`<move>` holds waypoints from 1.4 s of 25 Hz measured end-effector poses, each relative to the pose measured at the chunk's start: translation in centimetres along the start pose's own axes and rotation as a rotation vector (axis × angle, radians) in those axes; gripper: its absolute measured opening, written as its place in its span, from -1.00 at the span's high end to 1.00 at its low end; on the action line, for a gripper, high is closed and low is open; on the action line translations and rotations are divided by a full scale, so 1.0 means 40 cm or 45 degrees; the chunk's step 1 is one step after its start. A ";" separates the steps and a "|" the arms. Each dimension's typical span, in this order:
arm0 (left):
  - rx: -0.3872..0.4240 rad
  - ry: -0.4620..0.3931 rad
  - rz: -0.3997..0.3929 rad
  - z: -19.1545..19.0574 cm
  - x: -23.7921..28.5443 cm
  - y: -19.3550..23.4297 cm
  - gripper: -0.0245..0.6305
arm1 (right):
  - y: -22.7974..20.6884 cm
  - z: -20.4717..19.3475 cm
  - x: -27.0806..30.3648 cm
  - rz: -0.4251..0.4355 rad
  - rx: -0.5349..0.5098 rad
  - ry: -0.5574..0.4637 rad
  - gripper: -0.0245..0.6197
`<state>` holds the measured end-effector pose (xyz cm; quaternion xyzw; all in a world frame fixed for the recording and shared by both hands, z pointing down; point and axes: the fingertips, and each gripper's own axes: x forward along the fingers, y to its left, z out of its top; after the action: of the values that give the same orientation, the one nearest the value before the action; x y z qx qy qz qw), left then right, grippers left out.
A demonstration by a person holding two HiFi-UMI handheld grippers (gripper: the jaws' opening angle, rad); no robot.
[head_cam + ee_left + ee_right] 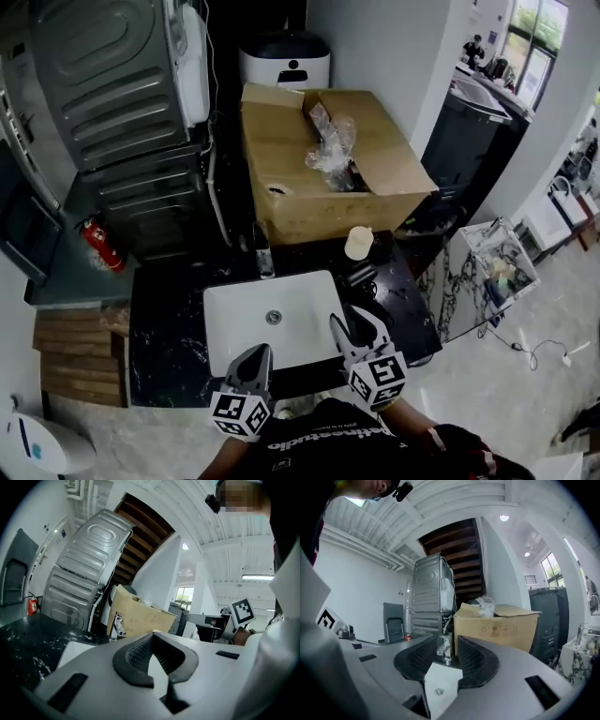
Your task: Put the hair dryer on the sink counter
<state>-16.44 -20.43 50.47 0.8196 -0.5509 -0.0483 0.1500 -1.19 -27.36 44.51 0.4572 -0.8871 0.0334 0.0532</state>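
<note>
Holds left gripper (262,350) with jaws closed and right gripper (350,319) with jaws apart, both empty. Shows dark shape, probably the hair dryer (361,277), lying on worktop (169,328) beside sink (244,319), so needing no grip.

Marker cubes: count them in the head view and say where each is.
2. One marker cube rides the left gripper, in front of the sink; the other rides the right gripper near the sink's front right corner. None looks hidden.
</note>
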 end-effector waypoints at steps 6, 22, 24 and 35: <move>0.146 -0.117 -0.030 0.081 -0.030 0.012 0.88 | 0.134 0.033 -0.026 0.070 -0.004 -0.109 0.78; 0.289 -0.146 -0.051 0.114 -0.092 0.049 0.88 | 0.239 -0.015 -0.004 0.073 0.026 -0.045 0.81; 0.287 -0.148 -0.056 0.117 -0.093 0.052 0.88 | 0.246 -0.013 0.000 0.073 0.015 -0.040 0.81; 0.291 -0.170 -0.084 0.135 -0.085 0.039 0.88 | 0.275 -0.008 0.020 0.119 -0.012 -0.027 0.81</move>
<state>-20.45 -18.91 45.50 0.8440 -0.5343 -0.0445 0.0171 -10.60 -21.59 44.79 0.4154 -0.9082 0.0268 0.0443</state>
